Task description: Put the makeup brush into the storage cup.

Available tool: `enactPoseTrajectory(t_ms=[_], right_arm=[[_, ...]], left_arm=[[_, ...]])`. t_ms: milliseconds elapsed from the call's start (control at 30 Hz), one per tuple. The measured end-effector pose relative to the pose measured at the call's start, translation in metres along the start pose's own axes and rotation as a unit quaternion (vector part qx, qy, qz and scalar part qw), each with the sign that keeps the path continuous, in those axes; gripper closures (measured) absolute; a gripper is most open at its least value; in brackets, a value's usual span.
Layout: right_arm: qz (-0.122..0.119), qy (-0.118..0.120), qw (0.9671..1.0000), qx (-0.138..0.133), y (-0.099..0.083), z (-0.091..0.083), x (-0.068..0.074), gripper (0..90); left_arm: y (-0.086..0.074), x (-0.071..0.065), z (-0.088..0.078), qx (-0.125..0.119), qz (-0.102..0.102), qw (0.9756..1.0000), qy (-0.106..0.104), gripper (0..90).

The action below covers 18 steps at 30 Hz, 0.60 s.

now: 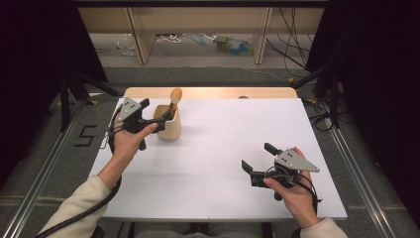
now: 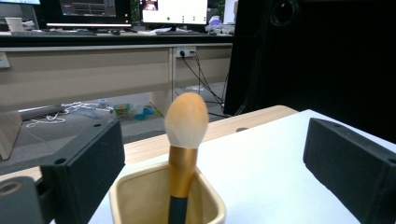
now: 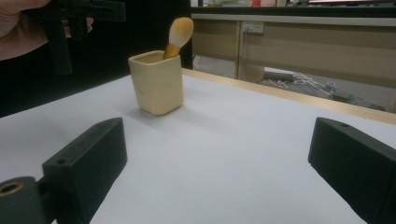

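High view: a makeup brush (image 1: 174, 101) is seen standing in a cream cup (image 1: 168, 124) at the table's (image 1: 223, 148) far left.
Both the left gripper (image 1: 157, 115) and the right gripper (image 1: 256, 157) are held wide open, with nothing gripped. Should the left jaws be closed off-centre around the leaning handle, the light cup could likely be tipped or dragged.

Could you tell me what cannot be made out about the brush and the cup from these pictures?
- Lower handle of the brush: hidden inside the cup in the left gripper view, and by the cup wall in the right gripper view.
- Cup base: cut off by the bottom edge of the left gripper view.
- Cup's near left side: covered by the left gripper in the high view.
- Floor clutter: too small to identify.
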State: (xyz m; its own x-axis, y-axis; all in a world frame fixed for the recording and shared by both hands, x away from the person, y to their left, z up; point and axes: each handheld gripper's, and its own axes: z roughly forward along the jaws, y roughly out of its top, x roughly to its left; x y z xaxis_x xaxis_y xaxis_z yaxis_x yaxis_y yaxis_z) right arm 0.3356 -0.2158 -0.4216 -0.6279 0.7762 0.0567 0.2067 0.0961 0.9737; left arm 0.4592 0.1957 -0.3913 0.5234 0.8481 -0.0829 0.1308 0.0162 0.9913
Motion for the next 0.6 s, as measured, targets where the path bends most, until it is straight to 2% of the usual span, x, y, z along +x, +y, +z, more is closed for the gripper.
enactPoseTrajectory(t_ms=[233,400,433,600], right_arm=[[0.0,0.0,1.0,0.002,0.0,0.0,0.0,5.2],[-0.001,-0.001,1.0,0.002,0.0,0.0,0.0,5.2],[-0.001,-0.001,1.0,0.002,0.0,0.0,0.0,5.2],[-0.002,0.0,1.0,0.002,0.0,0.0,0.0,5.2]], left_arm=[[0.001,-0.009,-0.01,-0.005,0.006,0.9998,-0.016,4.7],[0.0,-0.013,-0.022,-0.003,0.016,0.9995,-0.026,4.6],[0.0,-0.014,-0.025,-0.004,0.011,0.9996,-0.027,4.6],[-0.002,-0.015,-0.038,-0.005,0.016,0.9993,-0.033,4.4]])
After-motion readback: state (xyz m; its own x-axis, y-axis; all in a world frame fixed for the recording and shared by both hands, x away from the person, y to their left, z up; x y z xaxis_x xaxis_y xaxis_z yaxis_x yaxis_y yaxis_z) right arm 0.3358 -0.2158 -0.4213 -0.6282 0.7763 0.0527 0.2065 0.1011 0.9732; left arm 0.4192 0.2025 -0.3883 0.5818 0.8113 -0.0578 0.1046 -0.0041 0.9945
